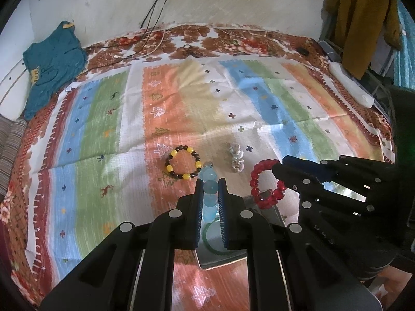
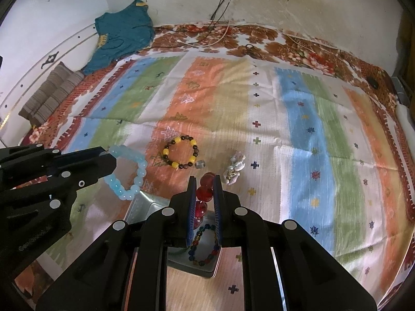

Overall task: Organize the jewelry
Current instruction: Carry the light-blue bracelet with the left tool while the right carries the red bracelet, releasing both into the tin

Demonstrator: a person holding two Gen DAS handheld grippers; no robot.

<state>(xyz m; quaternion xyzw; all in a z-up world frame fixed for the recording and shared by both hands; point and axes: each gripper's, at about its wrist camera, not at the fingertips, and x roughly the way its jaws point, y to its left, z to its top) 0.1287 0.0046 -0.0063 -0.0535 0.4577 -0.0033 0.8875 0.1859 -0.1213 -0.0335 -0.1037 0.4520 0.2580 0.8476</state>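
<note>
1. Left gripper (image 1: 210, 189): fingers pressed onto a pale blue bead bracelet (image 1: 209, 197), lower centre of the left wrist view; the loop hangs clear of the cloth.
2. Right gripper (image 2: 205, 189): pinching a red bead bracelet (image 2: 203, 194), lower centre of the right wrist view, also lifted.
3. Metal tray (image 2: 145, 202): directly below both grippers; holds a multicoloured bracelet (image 2: 205, 243) and a green ring (image 1: 211, 243).
4. Yellow-and-dark bracelet (image 1: 183, 165) and whitish cluster piece (image 1: 236, 161): on the striped cloth (image 1: 272, 98), just beyond the tray, mid-frame.
5. Step, as judged: carrying two bracelets to the tray. Next move calls for lowering each over a bare part of the tray and releasing, without snagging the pieces already inside.
</note>
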